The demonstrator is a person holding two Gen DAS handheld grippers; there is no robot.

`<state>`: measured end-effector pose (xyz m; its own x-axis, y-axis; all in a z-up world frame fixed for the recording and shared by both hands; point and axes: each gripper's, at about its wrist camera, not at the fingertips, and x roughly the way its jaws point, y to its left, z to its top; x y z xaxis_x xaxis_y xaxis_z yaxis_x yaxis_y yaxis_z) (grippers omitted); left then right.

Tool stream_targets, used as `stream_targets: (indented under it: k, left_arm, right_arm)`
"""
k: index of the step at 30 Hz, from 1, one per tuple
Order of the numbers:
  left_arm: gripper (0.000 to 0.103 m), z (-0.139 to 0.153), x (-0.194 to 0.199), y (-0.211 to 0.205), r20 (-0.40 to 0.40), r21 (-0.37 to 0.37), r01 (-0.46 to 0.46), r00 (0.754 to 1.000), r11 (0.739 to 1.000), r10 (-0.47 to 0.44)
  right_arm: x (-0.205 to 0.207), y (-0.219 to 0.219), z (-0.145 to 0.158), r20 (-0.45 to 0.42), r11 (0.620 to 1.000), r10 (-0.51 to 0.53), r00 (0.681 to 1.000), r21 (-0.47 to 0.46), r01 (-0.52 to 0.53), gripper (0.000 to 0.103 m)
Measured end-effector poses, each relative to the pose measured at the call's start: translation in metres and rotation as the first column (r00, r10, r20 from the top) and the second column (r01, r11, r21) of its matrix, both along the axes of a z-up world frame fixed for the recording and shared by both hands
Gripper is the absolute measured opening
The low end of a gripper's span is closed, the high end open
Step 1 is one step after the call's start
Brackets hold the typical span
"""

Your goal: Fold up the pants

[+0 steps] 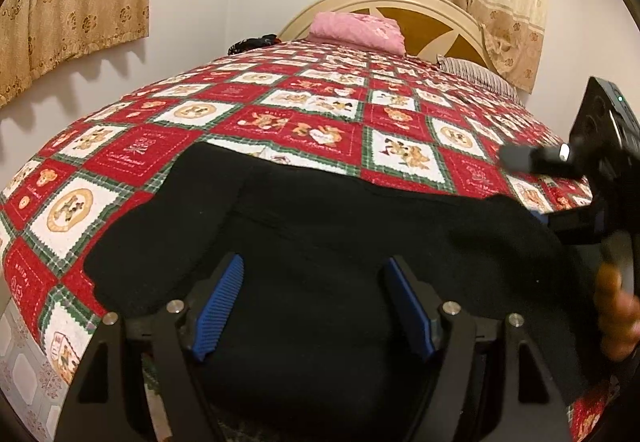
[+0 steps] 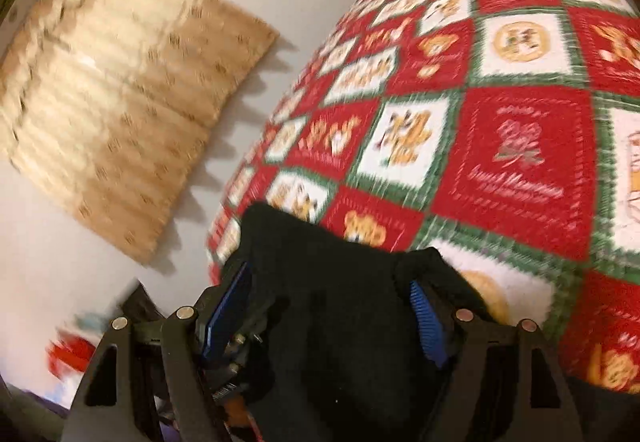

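Pants [image 1: 320, 242] lie on a patchwork bedspread [image 1: 304, 110] near beige curtains [image 1: 76, 2].

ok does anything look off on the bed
Nothing damaged or spilled. The black pants lie bunched and uneven at the near edge of the quilt, not yet folded flat. The pink bundle by the headboard looks tidy.

Black claw [image 1: 316, 306], blue ribbed pads [image 1: 218, 308], silver screws [image 1: 176, 307]
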<state>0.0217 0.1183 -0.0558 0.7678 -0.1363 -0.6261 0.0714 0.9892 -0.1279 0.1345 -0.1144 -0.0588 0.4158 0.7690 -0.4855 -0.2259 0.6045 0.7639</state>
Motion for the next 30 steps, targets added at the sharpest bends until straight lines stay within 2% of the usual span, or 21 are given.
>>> stream_targets:
  k: [2, 4, 6, 7, 9, 10, 11, 12, 13, 14, 15, 17, 18, 19, 21, 22, 24, 25, 27, 29, 30]
  left_arm:
    - [0.076, 0.0, 0.0, 0.0, -0.002, 0.004, 0.0, 1.0, 1.0, 0.0]
    - [0.076, 0.0, 0.0, -0.001, -0.002, 0.009, -0.001, 1.0, 1.0, 0.001]
    - [0.076, 0.0, 0.0, -0.001, 0.001, 0.005, 0.001, 1.0, 1.0, -0.001]
    - [0.076, 0.0, -0.001, -0.001, 0.003, 0.005, 0.003, 1.0, 1.0, -0.003]
    - [0.077, 0.0, -0.002, -0.002, 0.006, 0.008, 0.003, 1.0, 1.0, -0.003]
    - [0.077, 0.0, -0.002, -0.002, 0.005, 0.009, 0.004, 1.0, 1.0, -0.004]
    - [0.077, 0.0, -0.002, -0.002, 0.005, 0.012, 0.004, 1.0, 1.0, -0.004]
    - [0.077, 0.0, -0.002, -0.001, 0.004, 0.012, 0.004, 1.0, 1.0, -0.004]
    - [0.077, 0.0, -0.002, -0.002, 0.004, 0.011, 0.004, 1.0, 1.0, -0.004]
    - [0.077, 0.0, -0.002, -0.002, 0.004, 0.012, 0.004, 1.0, 1.0, -0.004]
    - [0.077, 0.001, -0.002, -0.002, 0.003, 0.013, 0.003, 1.0, 1.0, -0.003]
    - [0.078, 0.0, -0.002, -0.002, 0.002, 0.014, 0.002, 1.0, 1.0, -0.002]
    - [0.078, 0.0, -0.002, -0.002, 0.002, 0.015, 0.002, 1.0, 1.0, -0.002]
    - [0.078, 0.0, -0.001, -0.003, 0.0, 0.017, 0.002, 1.0, 1.0, -0.002]
    - [0.078, 0.0, -0.001, -0.002, 0.001, 0.016, 0.002, 1.0, 1.0, -0.002]
    - [0.078, 0.0, -0.001, -0.002, 0.001, 0.016, 0.002, 1.0, 1.0, -0.002]
    - [0.078, 0.0, -0.001, -0.002, 0.001, 0.017, 0.003, 1.0, 1.0, -0.003]
    - [0.078, 0.0, -0.001, -0.002, 0.001, 0.017, 0.003, 1.0, 1.0, -0.003]
    - [0.078, 0.0, -0.001, -0.003, 0.001, 0.018, 0.003, 1.0, 1.0, -0.003]
    - [0.078, 0.001, 0.0, -0.003, 0.001, 0.021, 0.003, 1.0, 1.0, -0.003]
    - [0.078, 0.0, 0.0, -0.003, 0.002, 0.022, 0.003, 1.0, 1.0, -0.003]
  right_arm:
    - [0.002, -0.023, -0.006, -0.036, 0.996, -0.075, 0.997, 0.046, 0.076, 0.075]
    - [0.001, -0.053, -0.005, -0.03, 0.98, -0.199, 0.979, 0.019, 0.2, 0.075]
    - [-0.004, -0.085, -0.003, -0.066, 0.954, -0.294, 0.954, 0.035, 0.297, 0.075]
    - [-0.004, -0.085, -0.003, -0.066, 0.954, -0.294, 0.954, 0.035, 0.297, 0.075]
    - [-0.028, -0.118, 0.02, -0.023, 0.911, -0.411, 0.911, -0.049, 0.41, 0.075]
    - [-0.028, -0.118, 0.02, -0.023, 0.911, -0.411, 0.911, -0.049, 0.41, 0.075]
    - [-0.039, -0.128, 0.033, 0.018, 0.883, -0.459, 0.888, -0.105, 0.458, 0.075]
    - [-0.063, -0.151, 0.058, 0.107, 0.786, -0.564, 0.819, -0.233, 0.572, 0.075]
    - [-0.063, -0.151, 0.058, 0.107, 0.786, -0.564, 0.819, -0.233, 0.572, 0.075]
    - [-0.074, -0.166, 0.068, 0.144, 0.714, -0.622, 0.77, -0.3, 0.633, 0.075]
    - [-0.092, -0.205, 0.083, 0.196, 0.537, -0.731, 0.654, -0.426, 0.728, 0.075]
    - [-0.104, -0.238, 0.091, 0.224, 0.402, -0.792, 0.568, -0.509, 0.762, 0.075]
    - [-0.111, -0.263, 0.095, 0.234, 0.31, -0.832, 0.503, -0.556, 0.771, 0.075]
    - [-0.115, -0.28, 0.096, 0.237, 0.236, -0.861, 0.451, -0.6, 0.765, 0.075]
    - [-0.12, -0.314, 0.092, 0.228, 0.126, -0.898, 0.377, -0.686, 0.716, 0.075]
    - [-0.12, -0.326, 0.088, 0.222, 0.102, -0.904, 0.366, -0.718, 0.688, 0.075]
    - [-0.113, -0.341, 0.072, 0.182, 0.1, -0.905, 0.385, -0.788, 0.608, 0.075]
    - [-0.108, -0.345, 0.065, 0.161, 0.115, -0.9, 0.405, -0.809, 0.576, 0.075]
    - [-0.103, -0.347, 0.057, 0.165, 0.113, -0.876, 0.453, -0.844, 0.525, 0.074]
    - [-0.099, -0.349, 0.053, 0.172, 0.116, -0.853, 0.492, -0.857, 0.501, 0.053]
    - [-0.099, -0.35, 0.054, 0.163, 0.136, -0.846, 0.508, -0.855, 0.5, 0.033]
